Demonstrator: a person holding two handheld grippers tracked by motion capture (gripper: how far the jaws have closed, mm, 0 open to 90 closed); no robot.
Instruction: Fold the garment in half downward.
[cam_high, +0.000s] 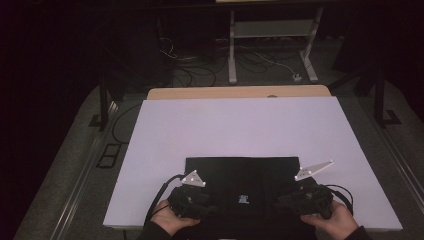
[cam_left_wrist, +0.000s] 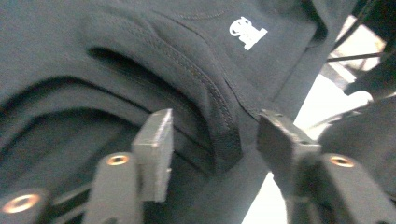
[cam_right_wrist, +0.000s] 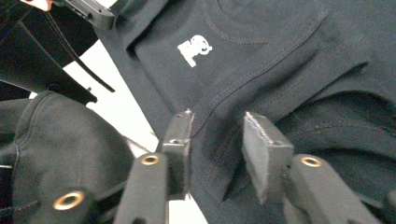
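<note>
Garment: black folded T-shirt lies at the near edge of the white worktop, small white logo facing up.
Left gripper: fingers parted, a stitched fold of the shirt between them, pads not pressing.
Right gripper: fingers parted likewise, a hem ridge between, no pinch.
Step, as I judge it: letting go after a fold; lift both straight off so the cloth isn't dragged.
Around: trailing cables; desk frame and floor cables beyond, well apart.
In the way: nothing on the board; loose hem could snag a finger.

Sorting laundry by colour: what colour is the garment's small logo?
White, on the black garment; the logo shows best in the left gripper view.
</note>
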